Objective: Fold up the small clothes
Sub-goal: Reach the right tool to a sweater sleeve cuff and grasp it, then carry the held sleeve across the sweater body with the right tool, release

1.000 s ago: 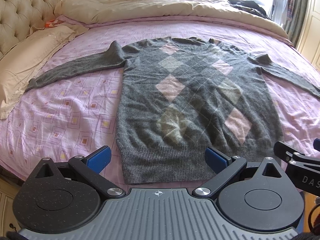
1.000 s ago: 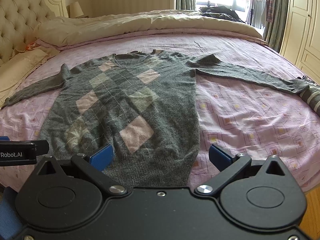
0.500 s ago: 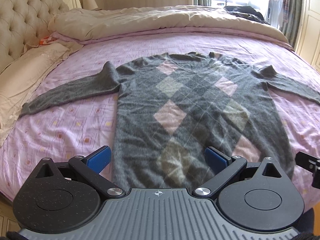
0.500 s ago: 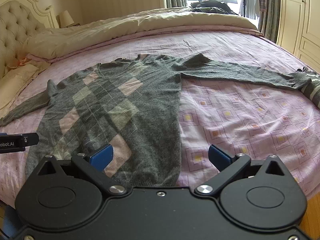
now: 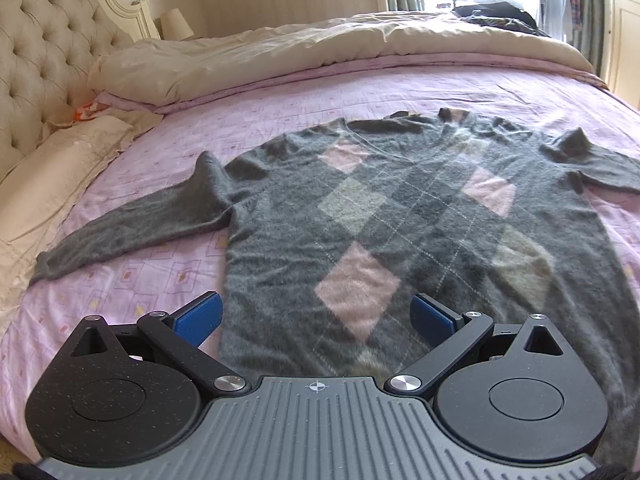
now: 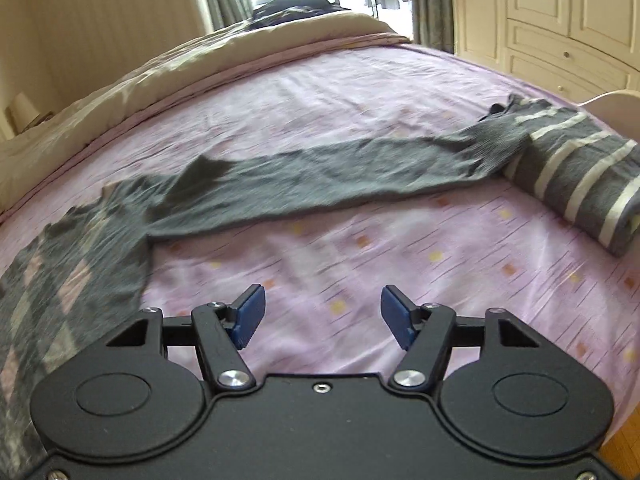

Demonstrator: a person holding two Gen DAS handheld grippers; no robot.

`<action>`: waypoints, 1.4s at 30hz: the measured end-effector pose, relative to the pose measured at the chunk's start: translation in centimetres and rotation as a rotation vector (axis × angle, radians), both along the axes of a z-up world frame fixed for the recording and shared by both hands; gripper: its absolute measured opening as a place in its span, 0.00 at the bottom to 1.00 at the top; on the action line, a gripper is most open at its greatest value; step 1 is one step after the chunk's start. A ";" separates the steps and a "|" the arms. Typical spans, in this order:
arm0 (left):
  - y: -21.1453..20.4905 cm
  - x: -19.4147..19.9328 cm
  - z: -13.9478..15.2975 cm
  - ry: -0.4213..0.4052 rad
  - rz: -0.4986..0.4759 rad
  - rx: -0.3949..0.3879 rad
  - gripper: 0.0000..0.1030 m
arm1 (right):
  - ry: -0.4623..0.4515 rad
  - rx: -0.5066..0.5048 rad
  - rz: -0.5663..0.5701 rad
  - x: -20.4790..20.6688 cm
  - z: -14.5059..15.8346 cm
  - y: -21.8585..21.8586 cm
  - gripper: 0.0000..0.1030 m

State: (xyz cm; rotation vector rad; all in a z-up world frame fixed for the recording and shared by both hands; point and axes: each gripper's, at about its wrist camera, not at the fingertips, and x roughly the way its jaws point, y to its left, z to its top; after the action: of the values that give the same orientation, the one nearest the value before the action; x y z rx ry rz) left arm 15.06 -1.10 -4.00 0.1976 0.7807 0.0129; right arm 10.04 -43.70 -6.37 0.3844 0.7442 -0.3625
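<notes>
A grey argyle sweater lies face up and spread flat on a bed covered in a pink patterned sheet, both sleeves stretched out to the sides, no fold yet made in it. The left gripper hangs low over the hem end of the garment, its blue-padded jaws wide apart with nothing between them; the sweater's left edge shows just past the left pad. The left sleeve trails out toward a cream pillow by the tufted headboard.

The right gripper points out over bare sheet beside the sweater's right flank, facing the long right sleeve, whose cuff rests against a rolled grey-and-white striped garment near the bed's edge. Its jaws are closing but remain apart, and only sheet lies between them. The picture there is streaked with motion blur.

The work appears to be at its opening step: reaching for the sleeves before the first fold. The next move likely calls for each gripper to drop to the cloth, pinch a sleeve or side edge in a single layer without catching the sheet beneath, and carry it in across the chest. The right cuff will need lifting clear of the striped roll first.
</notes>
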 end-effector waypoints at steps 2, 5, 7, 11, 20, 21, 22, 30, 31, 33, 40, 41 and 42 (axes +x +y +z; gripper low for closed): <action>0.0 1.0 -0.5 0.002 0.010 -0.004 0.99 | -0.014 -0.022 -0.055 0.7 -0.2 -2.8 0.66; -0.1 2.2 -1.2 -0.010 0.018 -0.009 0.99 | -0.027 -0.036 -0.114 2.0 -0.9 -6.3 0.66; -0.3 3.1 -1.8 -0.014 0.010 -0.012 0.99 | -0.038 -0.007 -0.136 2.8 -1.7 -8.4 0.62; -0.7 4.3 -3.0 0.010 -0.019 -0.030 0.99 | -0.080 0.109 -0.194 3.5 -3.5 -11.9 0.55; -1.2 5.0 -5.9 0.035 -0.039 -0.003 1.00 | -0.114 0.184 -0.310 4.6 -5.5 -16.3 0.28; -0.8 4.8 -5.9 0.027 -0.037 -0.031 0.99 | -0.109 0.196 -0.317 4.8 -5.6 -16.8 0.10; -0.5 4.9 -6.0 0.031 -0.032 -0.056 1.00 | -0.107 0.198 -0.321 4.9 -5.5 -17.1 0.11; 0.5 5.3 -6.2 0.061 -0.022 -0.135 1.00 | -0.152 0.030 -0.172 7.8 2.4 -13.7 0.11; 0.5 5.4 -6.1 0.071 -0.027 -0.133 1.00 | -0.175 0.020 -0.140 8.5 3.9 -12.7 0.11; 0.6 5.8 -5.8 0.091 -0.043 -0.129 0.99 | -0.227 0.005 -0.073 9.8 6.8 -10.2 0.10; 2.4 4.9 -3.4 0.069 -0.065 -0.176 0.98 | -0.365 0.009 0.222 15.7 14.2 1.7 0.10; 2.8 4.8 -3.0 0.060 -0.064 -0.182 0.98 | -0.373 0.017 0.262 16.6 14.7 3.6 0.10; 3.3 4.6 -2.5 0.054 -0.064 -0.191 0.98 | -0.379 0.028 0.306 17.5 15.0 5.7 0.10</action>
State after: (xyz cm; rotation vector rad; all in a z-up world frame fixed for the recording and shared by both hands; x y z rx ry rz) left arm 19.70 2.17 -6.54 0.0414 0.8243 -0.1275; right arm 27.51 -38.04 8.63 0.3459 0.4266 0.0117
